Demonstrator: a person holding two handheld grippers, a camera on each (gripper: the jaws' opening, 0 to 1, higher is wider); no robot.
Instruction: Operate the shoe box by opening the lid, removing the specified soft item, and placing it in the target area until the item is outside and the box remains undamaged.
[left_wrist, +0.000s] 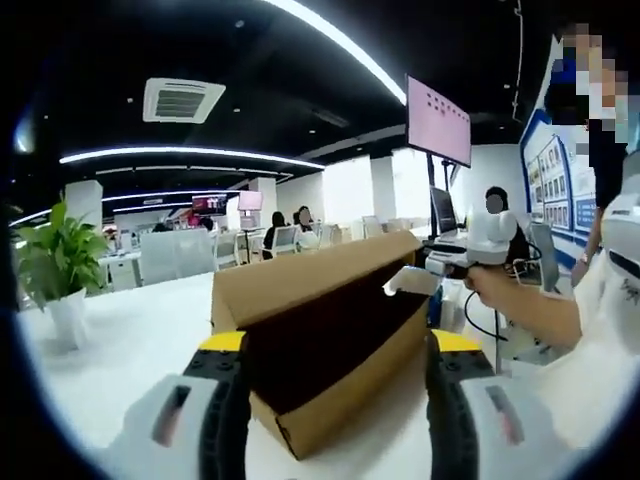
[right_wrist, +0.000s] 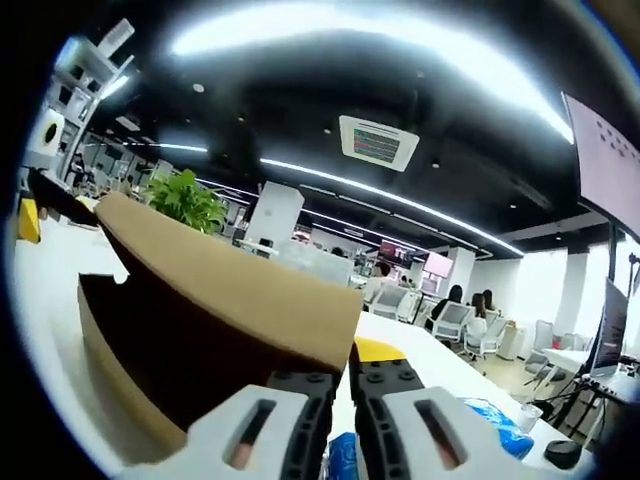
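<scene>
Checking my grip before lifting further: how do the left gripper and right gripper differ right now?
The left gripper has its jaws spread wide, while the right gripper has its jaws almost closed. The left gripper holds nothing, with the shoe box ahead between its jaws. The right gripper pinches the edge of the raised lid. Both have white bodies and yellow-tipped black jaws.

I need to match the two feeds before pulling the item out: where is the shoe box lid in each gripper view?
Left gripper view: the raised lid runs across the centre, above the box's dark interior.
Right gripper view: the lid slopes from upper left to centre, its edge at the right gripper.
Shared landmark: the potted plant on the white table.
</scene>
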